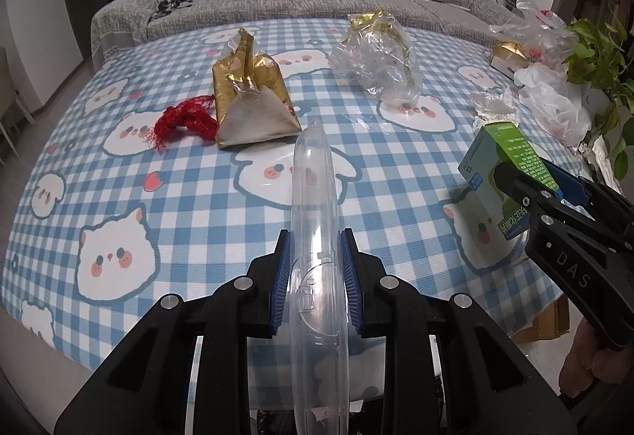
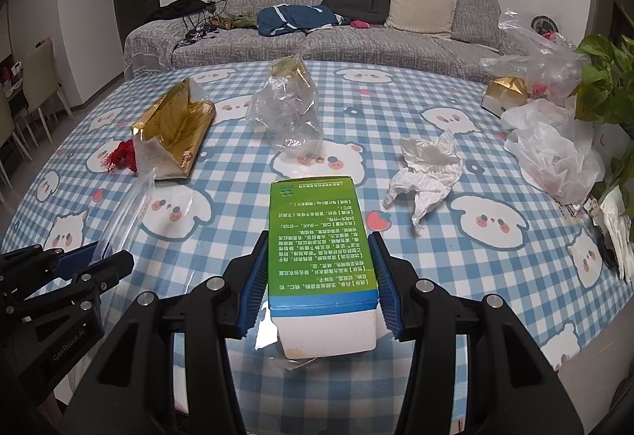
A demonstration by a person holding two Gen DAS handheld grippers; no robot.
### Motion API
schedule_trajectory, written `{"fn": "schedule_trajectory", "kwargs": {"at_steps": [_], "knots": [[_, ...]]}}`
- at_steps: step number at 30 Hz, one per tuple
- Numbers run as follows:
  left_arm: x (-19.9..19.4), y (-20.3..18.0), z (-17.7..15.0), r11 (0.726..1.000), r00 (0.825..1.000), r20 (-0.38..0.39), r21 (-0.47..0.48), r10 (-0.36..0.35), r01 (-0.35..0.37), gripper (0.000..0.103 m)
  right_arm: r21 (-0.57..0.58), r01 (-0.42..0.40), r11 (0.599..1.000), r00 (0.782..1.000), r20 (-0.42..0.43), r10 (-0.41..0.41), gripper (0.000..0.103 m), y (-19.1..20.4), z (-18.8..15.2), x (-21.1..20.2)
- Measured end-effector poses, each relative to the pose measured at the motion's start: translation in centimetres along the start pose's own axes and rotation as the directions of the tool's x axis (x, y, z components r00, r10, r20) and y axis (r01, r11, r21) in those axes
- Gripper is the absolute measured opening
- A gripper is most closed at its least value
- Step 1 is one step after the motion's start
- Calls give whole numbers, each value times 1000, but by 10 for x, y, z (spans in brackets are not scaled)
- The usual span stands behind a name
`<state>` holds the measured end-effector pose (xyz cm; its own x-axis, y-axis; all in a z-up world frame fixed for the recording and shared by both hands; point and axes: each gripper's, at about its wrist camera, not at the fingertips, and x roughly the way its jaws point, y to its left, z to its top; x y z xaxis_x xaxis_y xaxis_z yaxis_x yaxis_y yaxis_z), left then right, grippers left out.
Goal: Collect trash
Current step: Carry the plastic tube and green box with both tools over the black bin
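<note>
Gripping a green box (image 2: 321, 248) of small Chinese print in my right gripper (image 2: 319, 286); my left gripper (image 1: 315, 280), beside it, clamps a clear plastic shell (image 1: 315, 221), arm marked "GenRobot.AI".

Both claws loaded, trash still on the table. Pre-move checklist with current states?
1. Left claw shut on the clear plastic lid, pads on both sides: ok.
2. Right claw shut on the green box: ok.
3. Claws apart from each other: ok.
4. Trash bin or bag for drop-off in view: cannot tell.
5. Table cleared: not ok; gold bag, red net, clear wrapper and crumpled tissue remain.
</note>
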<state>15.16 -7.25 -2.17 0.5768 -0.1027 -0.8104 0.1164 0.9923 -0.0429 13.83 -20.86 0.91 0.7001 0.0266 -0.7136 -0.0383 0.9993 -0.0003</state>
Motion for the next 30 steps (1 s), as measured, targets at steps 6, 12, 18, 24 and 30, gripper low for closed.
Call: {"fn": "schedule_trajectory", "kwargs": {"at_steps": [6,12,18,24,30], "knots": [[-19,4,-11,1000,1000,9,-13,-2,2,25,-7,-6,1000,1000,4,6,46,6,-10,-18],[-37,8,-25,1000,1000,15,-29,-8,8,25,-12,-12,1000,1000,14,13,46,12,-20,-39],[-50,8,-44,999,1000,16,-34,-3,3,25,-22,-17,1000,1000,21,17,46,17,-34,-58],[-61,10,-61,999,1000,17,-44,-2,3,25,-28,-21,999,999,29,22,46,21,-47,-75],[-70,7,-78,999,1000,17,-49,-6,7,25,-33,-28,999,999,33,29,46,25,-62,-89]]}}
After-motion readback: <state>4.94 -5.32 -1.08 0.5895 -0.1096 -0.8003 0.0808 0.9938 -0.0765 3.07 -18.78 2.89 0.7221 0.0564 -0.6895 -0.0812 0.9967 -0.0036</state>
